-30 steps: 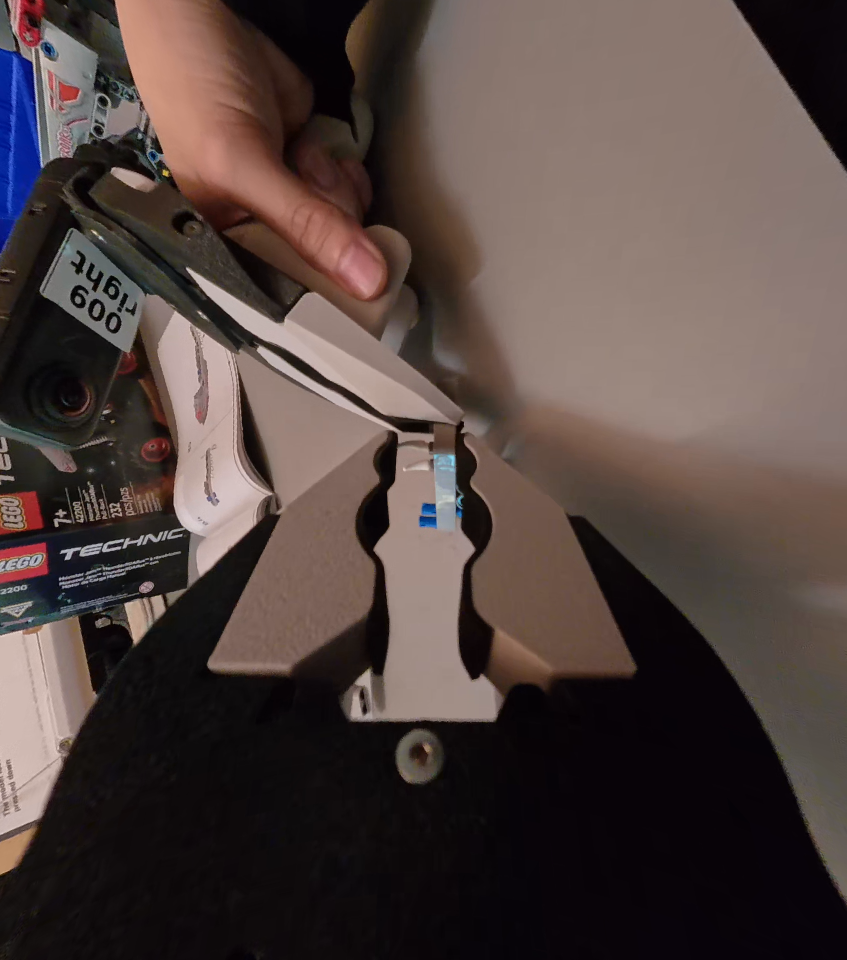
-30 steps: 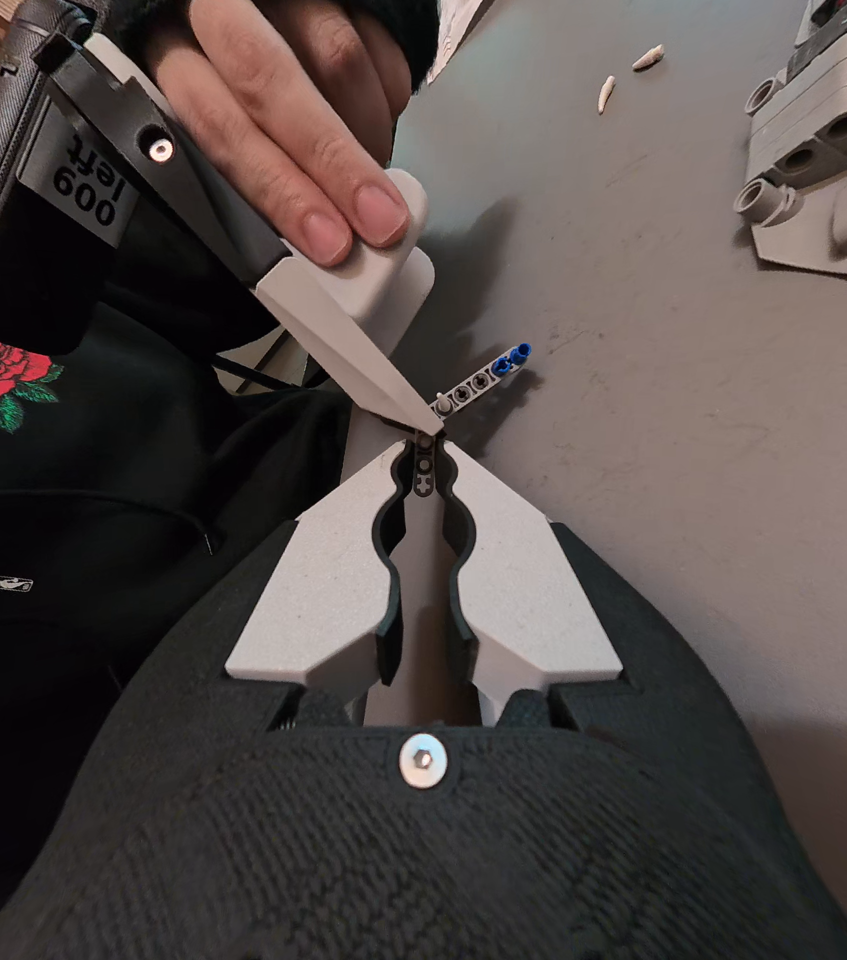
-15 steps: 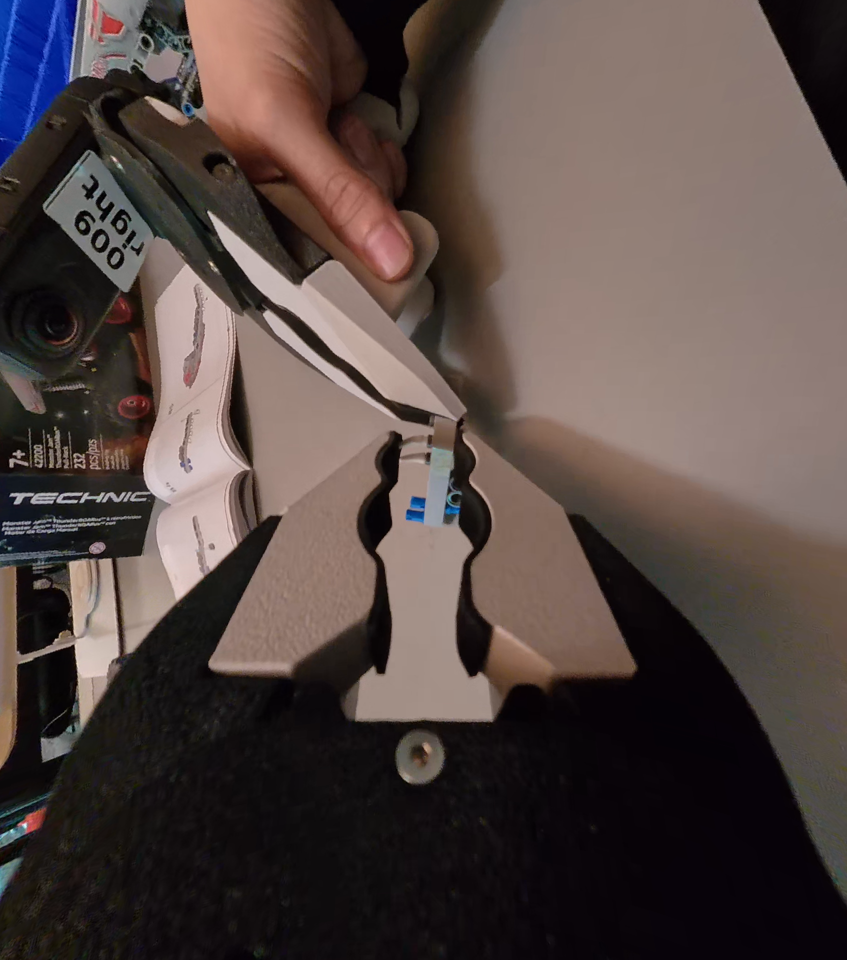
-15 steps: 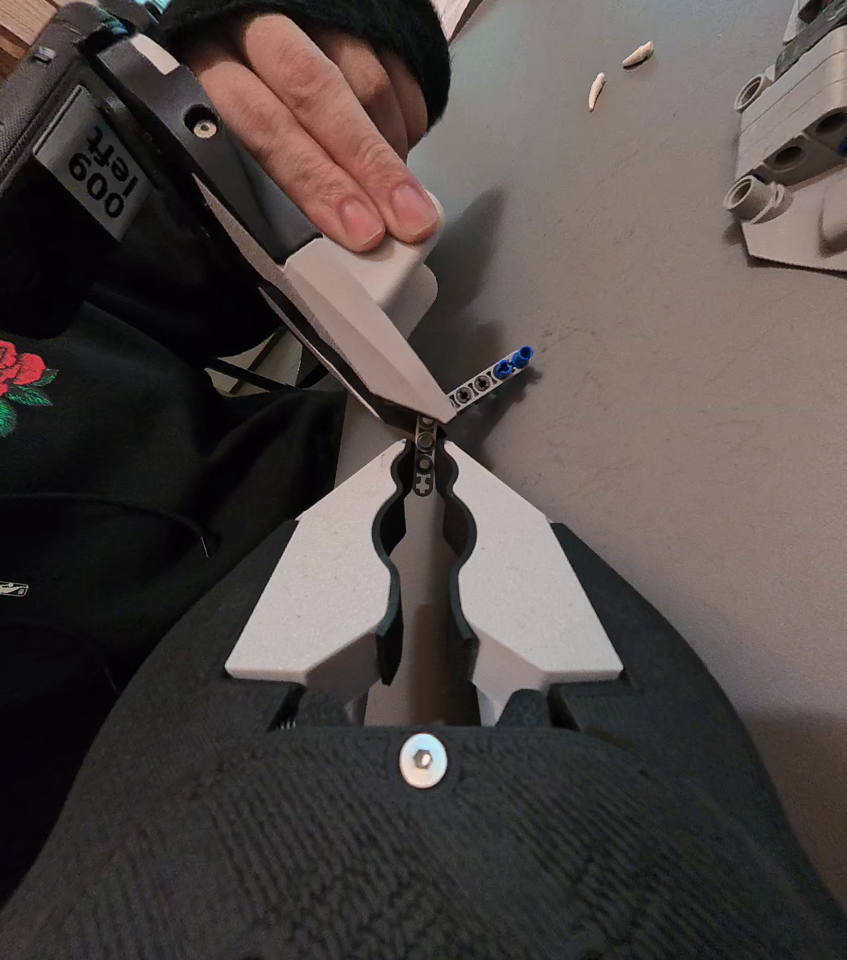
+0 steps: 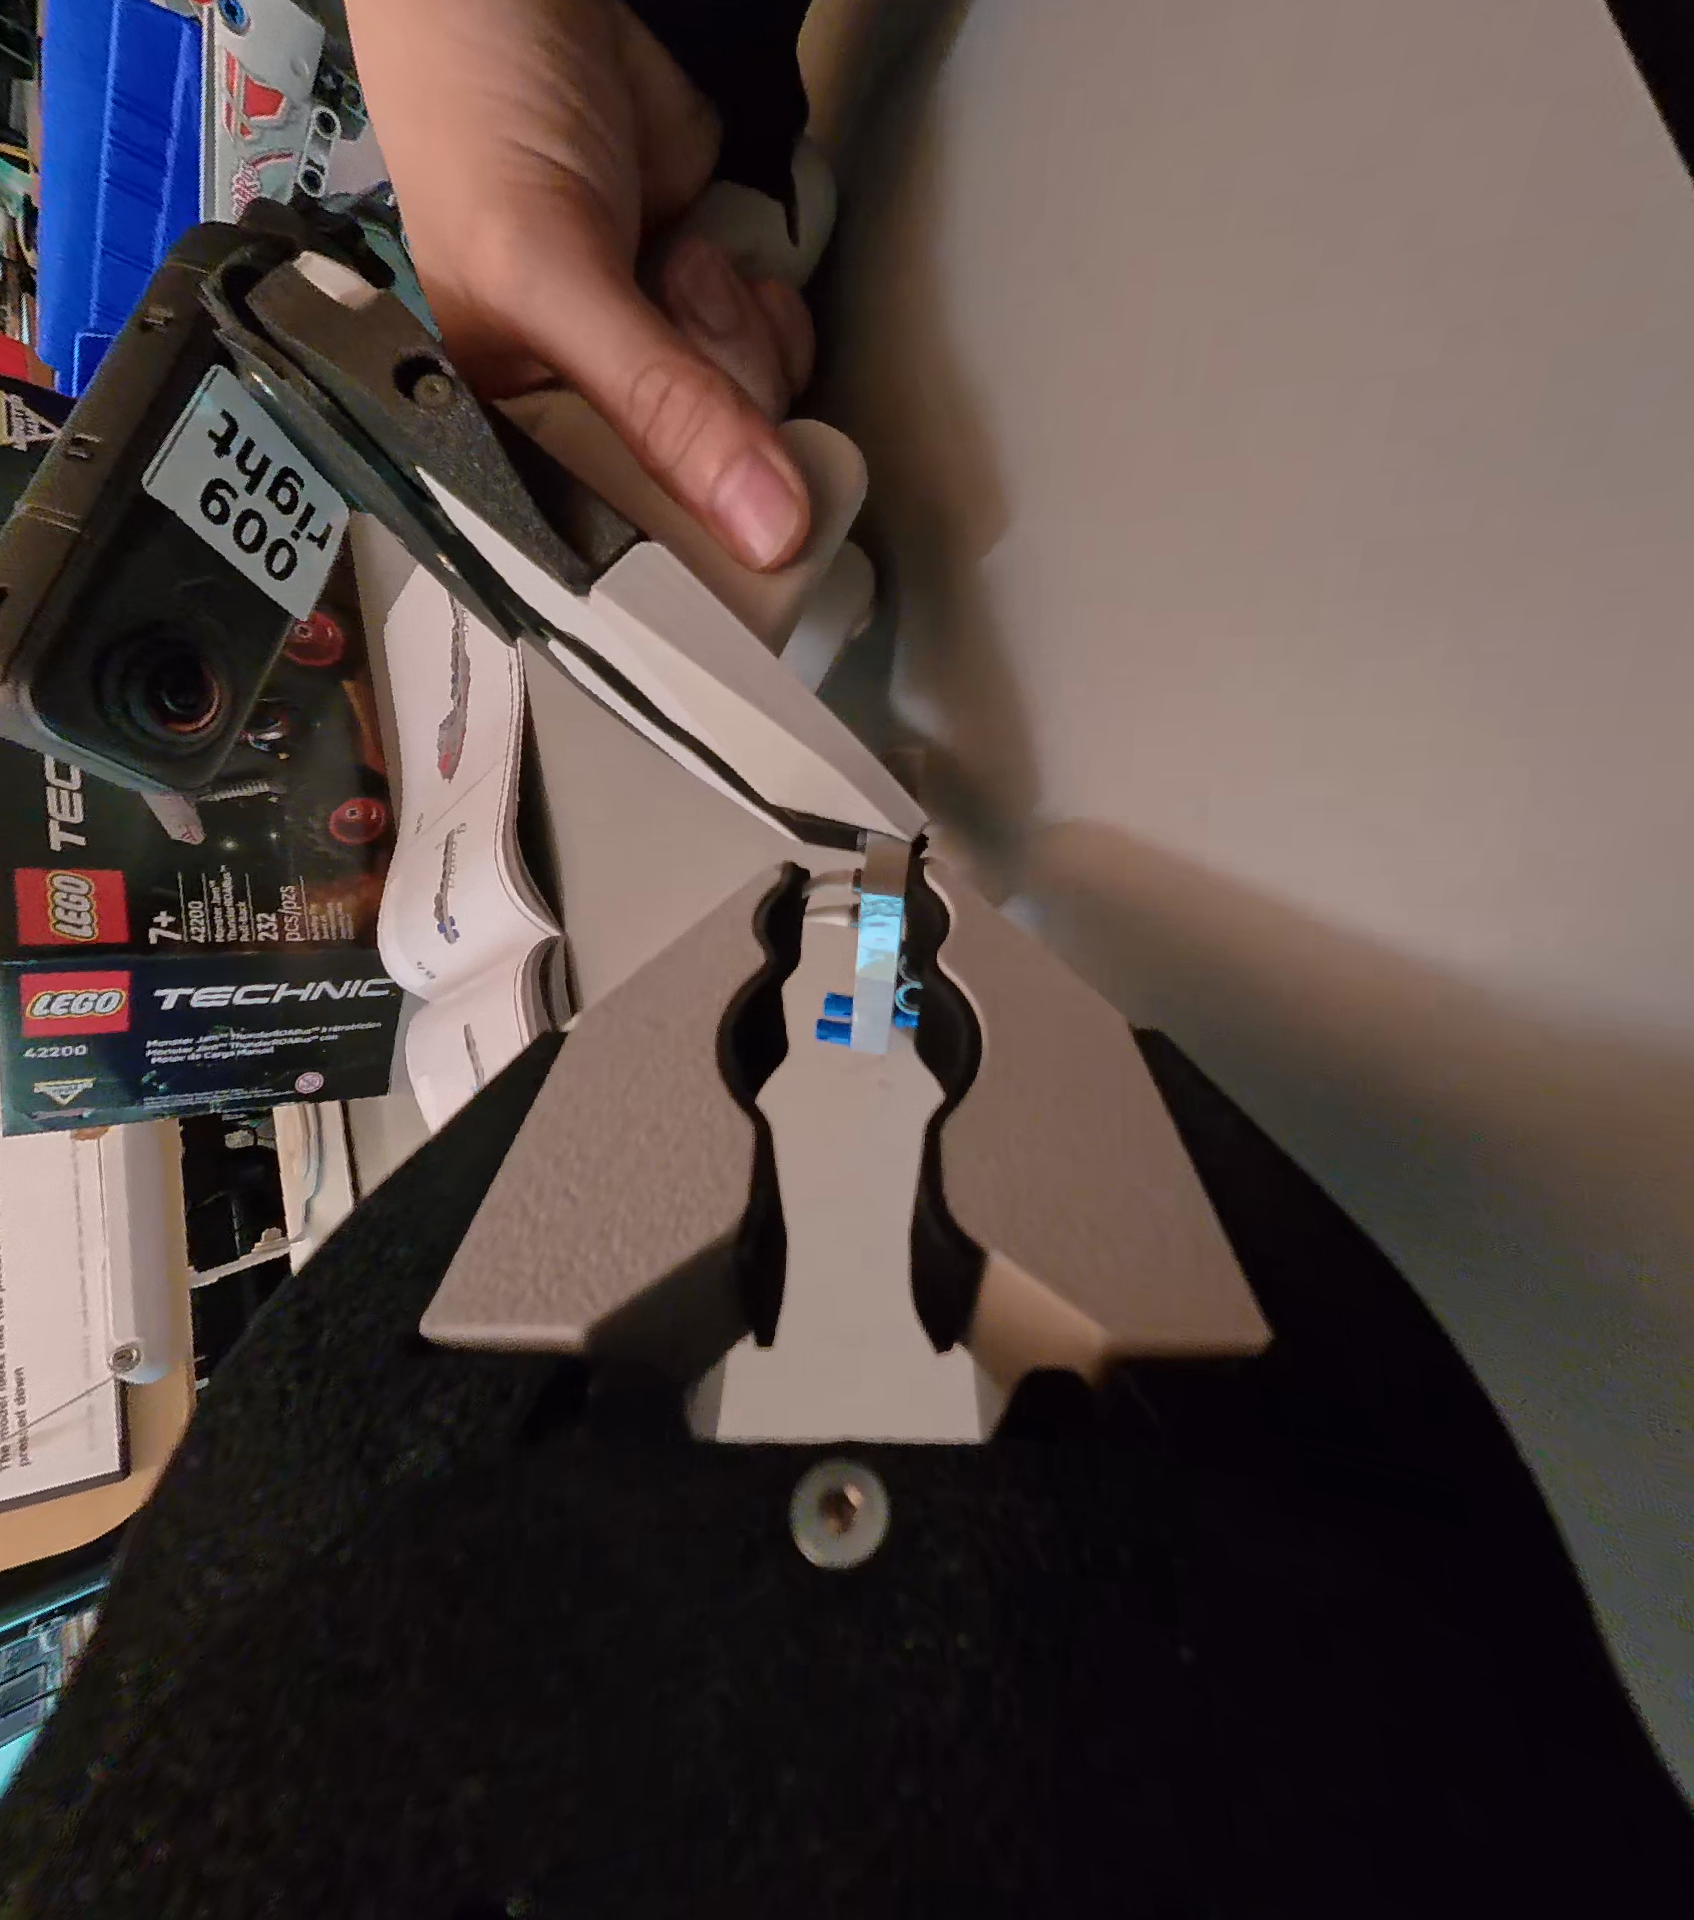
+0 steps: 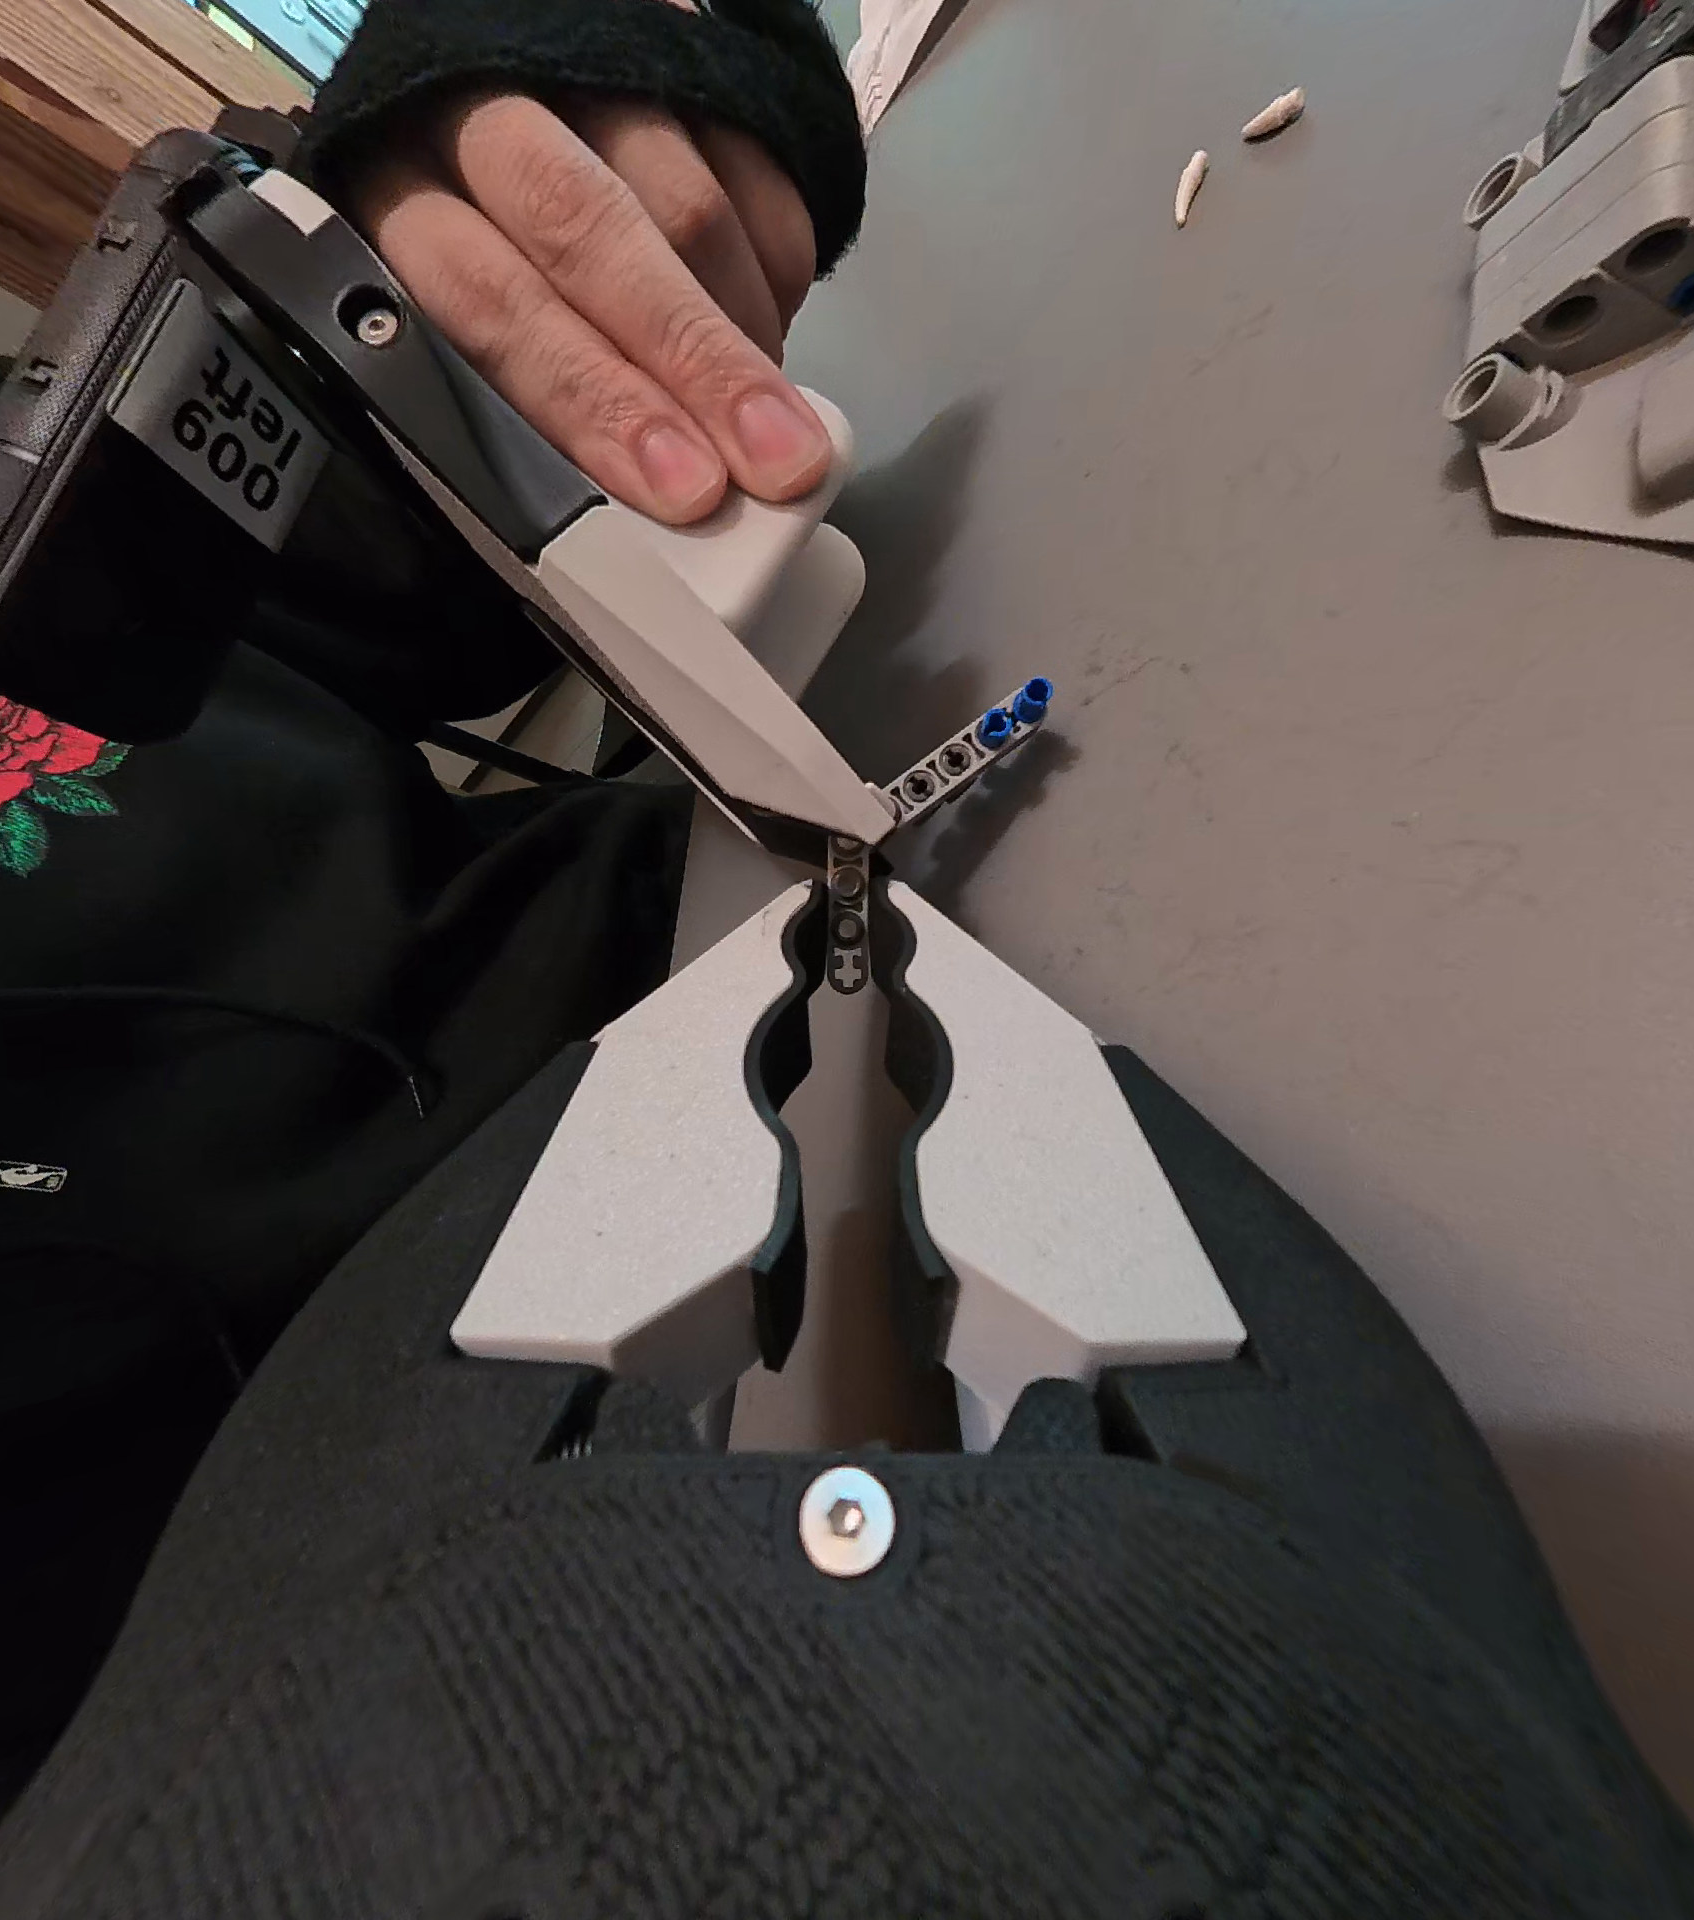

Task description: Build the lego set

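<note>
In the left wrist view my left gripper [image 5: 869,862] is shut on a light grey beam [image 5: 874,956] with two blue pins [image 5: 838,1018] at its near end. In the right wrist view my right gripper [image 6: 848,883] is shut on a thin dark grey beam [image 6: 848,925] with round holes and a cross hole. The two grippers meet tip to tip just above the grey table [image 6: 1342,935]. The dark beam's far end touches the light beam [image 6: 936,774] beside the left gripper's tip [image 6: 874,821]. The joint itself is hidden behind the fingertips.
A grey Technic assembly [image 6: 1653,312] lies at the far right of the table, with two small white bits [image 6: 1186,187] beyond. A black Lego box [image 5: 199,997], an open instruction booklet [image 5: 453,831] and a blue bin [image 5: 116,156] stand to the left. The grippers are tip to tip, or close to it.
The two grippers have stayed tip to tip while tilting a little. The left gripper has swung more upright in the right wrist view. Both keep their beams.
</note>
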A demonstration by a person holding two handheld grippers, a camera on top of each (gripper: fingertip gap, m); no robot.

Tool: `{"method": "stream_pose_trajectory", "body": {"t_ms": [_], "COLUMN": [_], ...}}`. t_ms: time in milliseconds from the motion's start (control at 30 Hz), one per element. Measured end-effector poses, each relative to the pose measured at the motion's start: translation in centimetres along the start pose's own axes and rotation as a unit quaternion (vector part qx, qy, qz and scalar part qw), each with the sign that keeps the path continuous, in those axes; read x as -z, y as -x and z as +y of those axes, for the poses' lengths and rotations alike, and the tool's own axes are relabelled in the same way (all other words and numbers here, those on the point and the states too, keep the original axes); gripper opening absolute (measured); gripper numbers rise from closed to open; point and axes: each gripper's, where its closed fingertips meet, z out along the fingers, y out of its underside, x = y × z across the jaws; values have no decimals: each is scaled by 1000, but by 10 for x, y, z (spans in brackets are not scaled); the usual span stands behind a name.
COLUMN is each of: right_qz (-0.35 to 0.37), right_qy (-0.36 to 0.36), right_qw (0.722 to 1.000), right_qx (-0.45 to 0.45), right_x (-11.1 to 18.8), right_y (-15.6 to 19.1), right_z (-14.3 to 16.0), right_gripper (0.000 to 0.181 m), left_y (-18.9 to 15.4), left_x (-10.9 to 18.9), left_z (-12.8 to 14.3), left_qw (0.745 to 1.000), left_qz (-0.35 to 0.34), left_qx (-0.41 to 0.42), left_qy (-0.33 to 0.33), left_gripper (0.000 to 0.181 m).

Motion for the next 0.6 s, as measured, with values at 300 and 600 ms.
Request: {"method": "stream_pose_trajectory", "body": {"t_ms": [300, 600], "right_qz": [-1, -1], "right_qy": [0, -2], "right_qw": [1000, 1000], "right_qx": [0, 0], "right_x": [0, 0], "right_y": [0, 1], "right_z": [0, 0], "right_gripper": [6, 6], "left_y": [0, 1], "left_x": [0, 1], "left_z": [0, -2], "left_qw": [1000, 1000], "left_qz": [-10, -20], "left_qx": [-10, 2], "left_qy": [3, -17], "left_gripper": [16, 17]}}
